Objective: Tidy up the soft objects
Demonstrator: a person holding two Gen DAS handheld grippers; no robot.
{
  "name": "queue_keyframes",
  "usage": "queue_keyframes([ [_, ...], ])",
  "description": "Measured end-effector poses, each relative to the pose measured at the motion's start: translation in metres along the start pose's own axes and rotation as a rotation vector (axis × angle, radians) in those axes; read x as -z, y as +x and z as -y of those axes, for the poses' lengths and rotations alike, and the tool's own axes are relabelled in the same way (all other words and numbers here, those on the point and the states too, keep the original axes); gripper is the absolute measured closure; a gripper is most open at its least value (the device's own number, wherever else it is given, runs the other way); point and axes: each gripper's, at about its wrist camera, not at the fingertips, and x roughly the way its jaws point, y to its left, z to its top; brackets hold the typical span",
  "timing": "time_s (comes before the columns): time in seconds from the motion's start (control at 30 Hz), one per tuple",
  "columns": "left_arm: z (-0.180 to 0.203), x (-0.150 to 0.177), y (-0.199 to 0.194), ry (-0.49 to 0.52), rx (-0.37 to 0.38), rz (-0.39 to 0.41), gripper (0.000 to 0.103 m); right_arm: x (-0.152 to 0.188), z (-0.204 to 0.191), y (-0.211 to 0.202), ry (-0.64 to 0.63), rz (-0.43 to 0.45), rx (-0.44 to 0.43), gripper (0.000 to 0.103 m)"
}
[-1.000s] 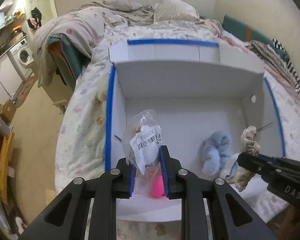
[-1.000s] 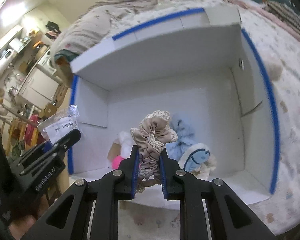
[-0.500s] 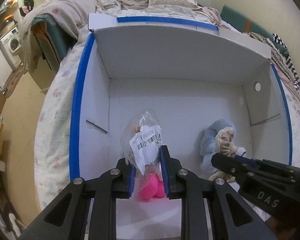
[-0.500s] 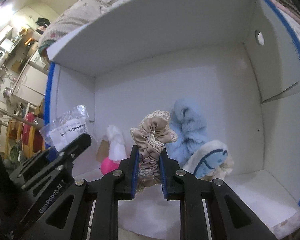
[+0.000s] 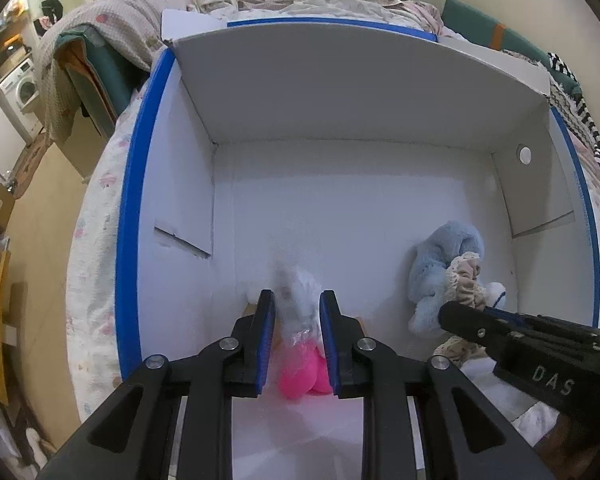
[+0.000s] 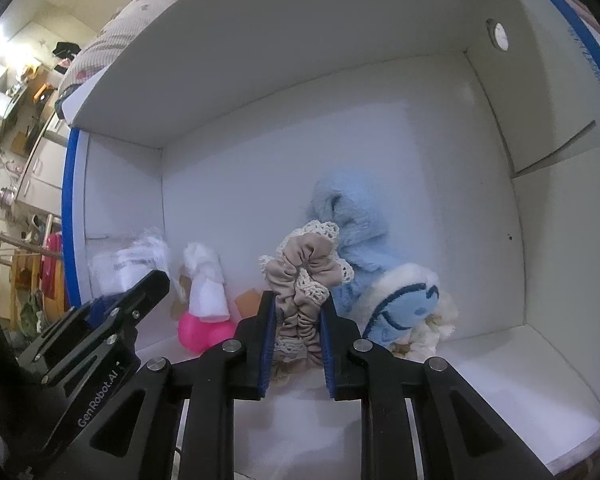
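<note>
While both tongs reach down into the white cardboard box (image 5: 340,184) with blue-taped rims, the left tongs (image 5: 297,320) stand parted, and a clear plastic bag (image 5: 296,300), motion-blurred, sits loosely between them; whether they touch it I cannot tell. Beneath the bag, on the box floor, lies a pink toy (image 6: 204,332) with a white top. The right tongs (image 6: 298,320) are closed on a beige lace-trimmed scrunchie (image 6: 304,268), low inside the box. Just beside the scrunchie, toward the box's right wall, lie a light blue plush (image 6: 352,216) and a cream-and-blue plush (image 6: 412,308).
</note>
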Motion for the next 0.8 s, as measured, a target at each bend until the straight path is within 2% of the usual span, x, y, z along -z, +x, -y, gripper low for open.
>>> queue_keyframes([
  [0.1, 0.003, 0.001, -0.004, 0.005, 0.002, 0.022, 0.081, -0.001, 0.004, -0.003, 0.015, 0.008, 0.006, 0.078],
  [0.2, 0.004, 0.003, -0.008, 0.0, -0.002, 0.029, 0.071, -0.002, 0.003, -0.009, 0.015, 0.031, 0.012, 0.077],
  [0.27, 0.002, 0.003, -0.012, -0.015, 0.0, 0.04, 0.056, -0.001, 0.002, -0.013, 0.023, 0.046, 0.013, 0.065],
  [0.3, 0.002, 0.003, -0.014, -0.017, -0.005, 0.051, 0.053, -0.001, 0.003, -0.015, 0.028, 0.054, 0.011, 0.058],
  [0.33, 0.002, 0.003, -0.018, -0.015, -0.013, 0.064, 0.049, 0.0, 0.003, -0.018, 0.035, 0.067, 0.009, 0.041],
  [0.37, 0.002, 0.003, -0.021, -0.013, -0.023, 0.081, 0.047, 0.0, 0.004, -0.022, 0.044, 0.086, 0.009, 0.034],
  [0.47, 0.0, 0.005, -0.031, -0.012, -0.017, 0.097, 0.04, -0.002, 0.001, -0.031, 0.028, 0.109, 0.008, 0.034],
  [0.53, -0.001, 0.011, -0.038, -0.008, -0.013, 0.105, 0.04, -0.001, 0.002, -0.038, 0.015, 0.143, 0.02, 0.034],
  [0.63, -0.006, 0.021, -0.055, 0.011, -0.024, 0.16, 0.04, 0.004, 0.002, -0.052, 0.003, 0.195, 0.037, 0.022],
  [0.73, -0.016, 0.025, -0.071, 0.019, 0.029, 0.183, 0.04, 0.01, 0.002, -0.06, -0.003, 0.216, 0.049, 0.011],
  [0.8, -0.023, 0.027, -0.079, 0.004, 0.043, 0.196, 0.04, 0.015, 0.0, -0.062, -0.01, 0.232, 0.055, 0.011],
])
